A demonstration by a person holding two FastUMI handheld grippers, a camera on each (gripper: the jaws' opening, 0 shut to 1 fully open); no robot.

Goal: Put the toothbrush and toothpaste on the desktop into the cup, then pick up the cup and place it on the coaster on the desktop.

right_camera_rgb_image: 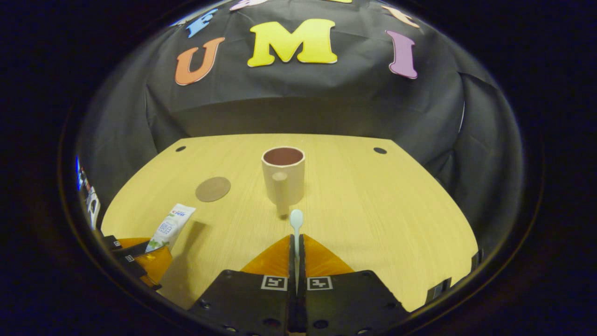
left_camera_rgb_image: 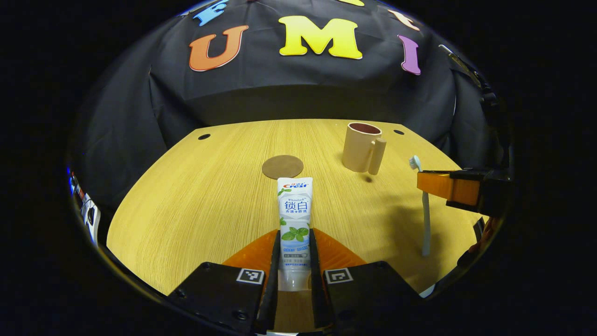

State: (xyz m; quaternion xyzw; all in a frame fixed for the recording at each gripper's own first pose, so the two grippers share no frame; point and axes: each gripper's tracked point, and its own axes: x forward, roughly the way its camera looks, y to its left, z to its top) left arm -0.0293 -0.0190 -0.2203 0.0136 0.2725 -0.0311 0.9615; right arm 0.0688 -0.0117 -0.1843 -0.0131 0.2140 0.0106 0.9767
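Fingers of the left gripper [left_camera_rgb_image: 295,254] are clamped on the toothpaste [left_camera_rgb_image: 295,219]; the right gripper [right_camera_rgb_image: 296,254] pinches the toothbrush [right_camera_rgb_image: 296,228] — both held above the counter [right_camera_rgb_image: 373,205], cup [right_camera_rgb_image: 283,175] and coaster [right_camera_rgb_image: 213,189] beyond.

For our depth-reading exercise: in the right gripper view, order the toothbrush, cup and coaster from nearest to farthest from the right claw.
1. Toothbrush, clamped in the right claw, pointing ahead.
2. Cup, straight ahead, handle facing the claw.
3. Coaster, ahead and off to the left.
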